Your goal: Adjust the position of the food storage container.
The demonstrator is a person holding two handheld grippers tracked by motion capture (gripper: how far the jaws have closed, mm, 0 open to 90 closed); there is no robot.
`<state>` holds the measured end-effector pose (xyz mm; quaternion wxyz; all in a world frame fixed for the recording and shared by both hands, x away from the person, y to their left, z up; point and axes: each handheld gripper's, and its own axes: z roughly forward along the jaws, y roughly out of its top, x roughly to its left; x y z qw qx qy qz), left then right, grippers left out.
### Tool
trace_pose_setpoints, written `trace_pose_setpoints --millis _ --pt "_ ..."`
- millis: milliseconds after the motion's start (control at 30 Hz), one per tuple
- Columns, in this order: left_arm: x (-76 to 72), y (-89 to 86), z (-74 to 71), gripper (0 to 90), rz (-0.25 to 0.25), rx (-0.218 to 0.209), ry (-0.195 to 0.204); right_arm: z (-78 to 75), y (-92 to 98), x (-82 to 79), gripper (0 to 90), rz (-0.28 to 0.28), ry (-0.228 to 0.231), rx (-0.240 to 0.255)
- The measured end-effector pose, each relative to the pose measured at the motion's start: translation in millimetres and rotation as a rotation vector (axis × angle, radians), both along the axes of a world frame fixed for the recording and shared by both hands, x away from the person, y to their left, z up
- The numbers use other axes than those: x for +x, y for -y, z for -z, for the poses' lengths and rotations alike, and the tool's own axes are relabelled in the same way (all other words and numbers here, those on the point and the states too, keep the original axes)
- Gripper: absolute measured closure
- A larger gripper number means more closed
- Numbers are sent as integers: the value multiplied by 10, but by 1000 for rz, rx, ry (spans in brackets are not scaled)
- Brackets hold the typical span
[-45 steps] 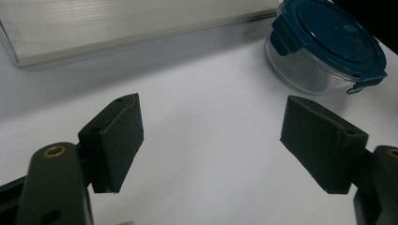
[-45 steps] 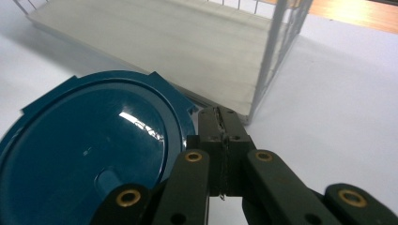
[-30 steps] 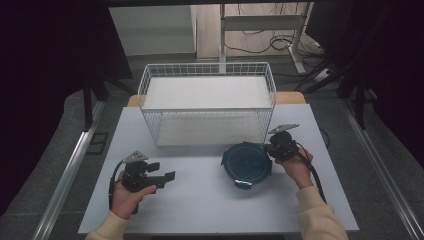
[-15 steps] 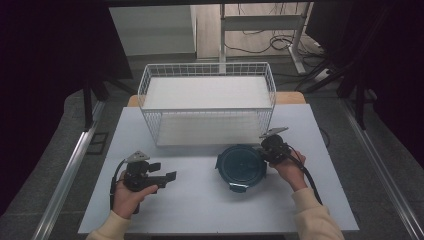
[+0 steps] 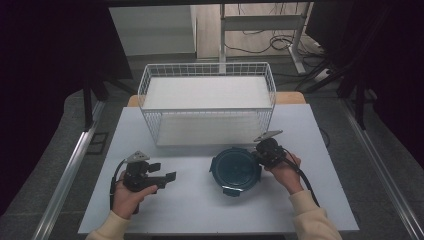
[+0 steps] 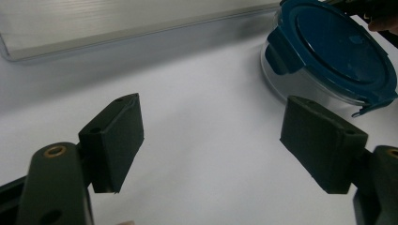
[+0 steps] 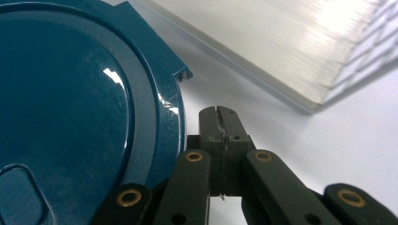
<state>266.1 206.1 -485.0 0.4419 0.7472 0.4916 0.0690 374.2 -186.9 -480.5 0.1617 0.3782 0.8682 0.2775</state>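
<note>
the left gripper (image 6: 211, 140) has its jaws spread wide with nothing between them; bare white table (image 6: 202, 93) lies between the pads (image 6: 115, 140). beyond the far pad sits a round clear container (image 6: 328, 56) with a teal clip lid (image 5: 235, 170); the right gripper (image 7: 220, 117) has its jaws pressed fully together, holding nothing, tips just beside the lid's rim, the wire basket (image 5: 207, 102) beyond.

The teal lid (image 7: 70, 103) (glossy, scratched) runs off the picture's left edge.
</note>
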Motion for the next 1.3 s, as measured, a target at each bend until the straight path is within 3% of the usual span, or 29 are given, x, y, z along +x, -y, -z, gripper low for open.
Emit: trace_pose_setpoints --millis 400,733,833,1033,1300 --pt "1 -12 -1 216 -10 -4 -3 21 -247 -103 900 -71 -1 -1" --pt "5 -25 0 217 -17 -4 -9 85 -456 -159 900 -138 -31 24" --pt "6 -27 3 217 -18 -4 -10 95 -517 -178 900 -157 -16 -5" --pt "11 -24 6 217 -14 0 -13 74 -566 -197 900 -170 2 23" --pt "12 -21 11 218 -13 3 -15 93 -688 -227 900 -191 13 11"
